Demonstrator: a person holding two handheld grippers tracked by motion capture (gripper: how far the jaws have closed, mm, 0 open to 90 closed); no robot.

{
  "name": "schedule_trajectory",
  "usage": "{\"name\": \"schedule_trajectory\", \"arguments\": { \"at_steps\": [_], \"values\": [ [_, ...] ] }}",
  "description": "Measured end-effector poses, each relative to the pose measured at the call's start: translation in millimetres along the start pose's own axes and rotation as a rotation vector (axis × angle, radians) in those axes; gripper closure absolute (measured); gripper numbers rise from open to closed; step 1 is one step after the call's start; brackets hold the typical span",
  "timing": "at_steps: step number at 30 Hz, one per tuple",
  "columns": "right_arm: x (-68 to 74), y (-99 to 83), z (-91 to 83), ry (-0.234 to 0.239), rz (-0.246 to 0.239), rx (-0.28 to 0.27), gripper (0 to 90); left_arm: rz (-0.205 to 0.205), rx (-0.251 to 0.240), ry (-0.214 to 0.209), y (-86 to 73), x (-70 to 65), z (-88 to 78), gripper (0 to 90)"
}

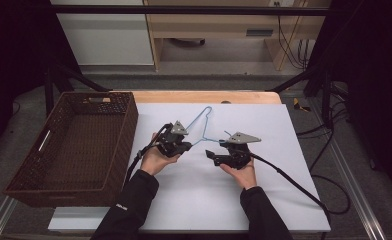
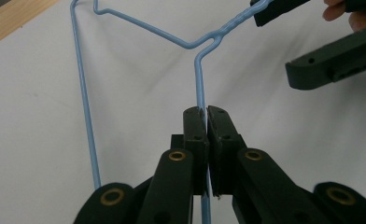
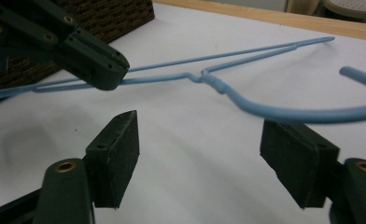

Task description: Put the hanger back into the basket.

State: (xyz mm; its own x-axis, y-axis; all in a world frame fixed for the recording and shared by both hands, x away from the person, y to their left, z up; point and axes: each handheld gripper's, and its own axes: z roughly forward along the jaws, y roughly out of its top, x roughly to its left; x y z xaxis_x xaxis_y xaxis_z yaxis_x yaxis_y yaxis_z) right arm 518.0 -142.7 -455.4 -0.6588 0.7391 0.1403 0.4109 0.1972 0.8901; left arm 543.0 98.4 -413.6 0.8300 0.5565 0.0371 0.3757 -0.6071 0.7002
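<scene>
In the left gripper view, the thin blue wire hanger (image 2: 200,79) passes out of sight between the closed jaws of the left hand-held gripper (image 2: 206,114), and its far bend is cut off at 11 o'clock. In the right gripper view its hook (image 3: 312,112) is blurred and leaves the frame at 3 o'clock.

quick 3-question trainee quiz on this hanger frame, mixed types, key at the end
1. True or false: the left gripper is clamped on the blue wire hanger.
2. Which lies nearest the right gripper? A) the hanger's hook B) the basket C) the table's wooden edge
3. Fill in: the right gripper's jaws are ____.

Key: 1 true; 2 A; 3 open, nothing pressed between the pads.
</scene>
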Motion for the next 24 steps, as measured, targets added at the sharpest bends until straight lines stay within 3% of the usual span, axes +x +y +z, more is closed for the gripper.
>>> {"name": "schedule_trajectory", "arguments": {
  "at_steps": [14, 23, 24],
  "values": [
    [-4.9, 2.0, 5.8, 0.001, 0.037, -0.058, 64.1, 0.000, 0.012, -0.009, -3.5, -1.3, 4.2, 87.2],
    [-5.8, 1.4, 5.2, 0.010, 0.004, -0.062, 82.8, 0.008, 0.016, -0.020, -4.8, -2.7, 7.9, 87.2],
    [-4.7, 1.9, 4.7, 0.010, 0.018, -0.062, 83.4, 0.010, 0.022, -0.020, -4.9, -2.8, 7.8, 87.2]
  ]
}}
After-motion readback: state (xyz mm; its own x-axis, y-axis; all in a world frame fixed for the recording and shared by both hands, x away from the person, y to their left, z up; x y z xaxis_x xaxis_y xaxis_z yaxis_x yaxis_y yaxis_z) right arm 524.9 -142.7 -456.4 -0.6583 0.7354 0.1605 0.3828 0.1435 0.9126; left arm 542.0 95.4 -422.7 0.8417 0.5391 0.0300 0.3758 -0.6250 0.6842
